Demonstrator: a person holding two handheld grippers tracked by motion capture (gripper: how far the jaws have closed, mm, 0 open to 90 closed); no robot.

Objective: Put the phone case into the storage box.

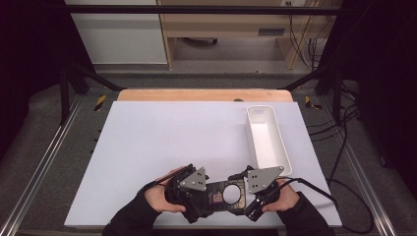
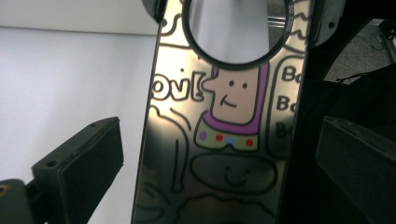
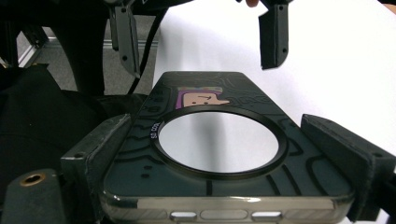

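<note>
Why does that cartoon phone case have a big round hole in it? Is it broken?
It doesn't look broken. The phone case has a neat ringed hole, made that way. No cracks show. The right gripper clamps its sides; the left gripper stands open around it.

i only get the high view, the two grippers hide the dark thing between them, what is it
Observer: A phone case with cartoon drawings and a round ring; the right gripper view shows it end-on.
Operator: is the right one gripping it
Observer: Yes, the right gripper has its pads pressed on the case's two long edges.
Operator: and the left
Observer: The left gripper is open; the case lies between its jaws with clear gaps on both sides.
Operator: anything on the case face
Observer: A purple-framed cartoon face just below the ring.
</note>
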